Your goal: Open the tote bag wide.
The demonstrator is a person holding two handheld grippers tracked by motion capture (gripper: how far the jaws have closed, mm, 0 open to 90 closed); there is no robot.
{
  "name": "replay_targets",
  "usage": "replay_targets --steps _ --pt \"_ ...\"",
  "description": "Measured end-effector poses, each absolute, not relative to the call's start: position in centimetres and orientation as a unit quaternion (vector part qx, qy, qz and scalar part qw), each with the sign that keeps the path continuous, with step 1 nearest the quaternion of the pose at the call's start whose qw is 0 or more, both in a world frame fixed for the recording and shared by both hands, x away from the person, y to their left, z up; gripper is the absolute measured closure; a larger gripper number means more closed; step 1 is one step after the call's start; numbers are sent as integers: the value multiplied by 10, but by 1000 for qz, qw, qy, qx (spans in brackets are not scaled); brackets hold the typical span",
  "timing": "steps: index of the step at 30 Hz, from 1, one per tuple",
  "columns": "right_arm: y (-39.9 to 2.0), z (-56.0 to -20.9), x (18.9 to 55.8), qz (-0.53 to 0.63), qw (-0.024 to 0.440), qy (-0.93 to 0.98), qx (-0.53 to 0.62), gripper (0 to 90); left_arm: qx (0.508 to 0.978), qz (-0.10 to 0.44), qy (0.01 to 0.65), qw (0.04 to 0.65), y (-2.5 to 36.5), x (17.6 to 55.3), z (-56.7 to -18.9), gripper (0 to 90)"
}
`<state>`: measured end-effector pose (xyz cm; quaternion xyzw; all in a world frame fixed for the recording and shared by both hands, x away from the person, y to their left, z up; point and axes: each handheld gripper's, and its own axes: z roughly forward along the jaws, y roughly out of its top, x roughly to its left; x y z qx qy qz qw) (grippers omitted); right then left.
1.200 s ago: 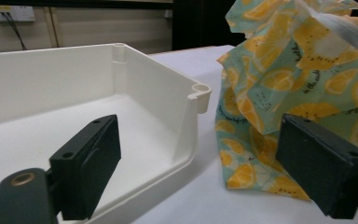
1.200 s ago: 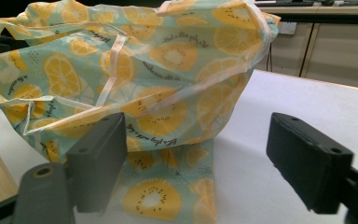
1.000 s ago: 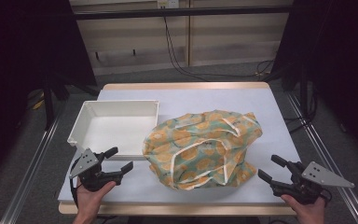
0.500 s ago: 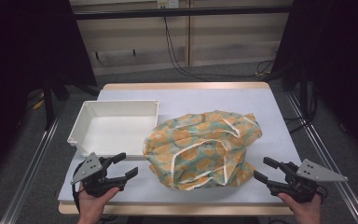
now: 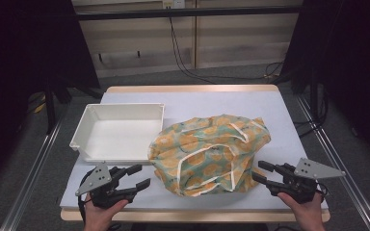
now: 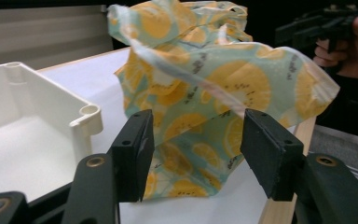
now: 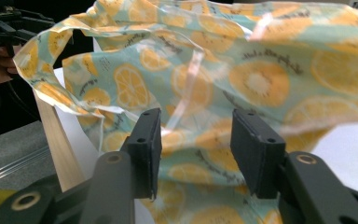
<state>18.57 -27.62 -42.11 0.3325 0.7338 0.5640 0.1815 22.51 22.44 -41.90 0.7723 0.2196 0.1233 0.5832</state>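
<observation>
One orange-slice-print cloth bag [image 5: 212, 154] lies crumpled near the desk's [image 5: 212, 98] front edge, one white tray [image 5: 118, 132] just left. Two grippers, left [image 5: 137, 177] and right [image 5: 260, 172], have been narrowing, jaws parted, gripping nothing. Dark curtains surround.

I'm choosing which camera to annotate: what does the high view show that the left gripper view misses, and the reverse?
High view alone: the whole white tray, the full table, the person's left hand, and the floor cables behind.

Left gripper view alone: a close look along the left hand-held gripper, its jaws apart with nothing pressed between them, aimed at the cloth's near edge.

Both: the orange-print cloth, the tray's corner, and the right hand-held gripper.
</observation>
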Motion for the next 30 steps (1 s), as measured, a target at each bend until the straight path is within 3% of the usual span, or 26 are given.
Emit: replay_targets --steps 8,17,30 --pt "-271 -414 197 566 171 738 325 635 780 114 192 585 217 226 -405 530" --pt "-264 -397 218 576 167 741 302 661 787 112 160 585 206 226 -383 581" --pt "-249 -375 247 589 177 736 283 666 803 64 112 582 142 251 -374 539"
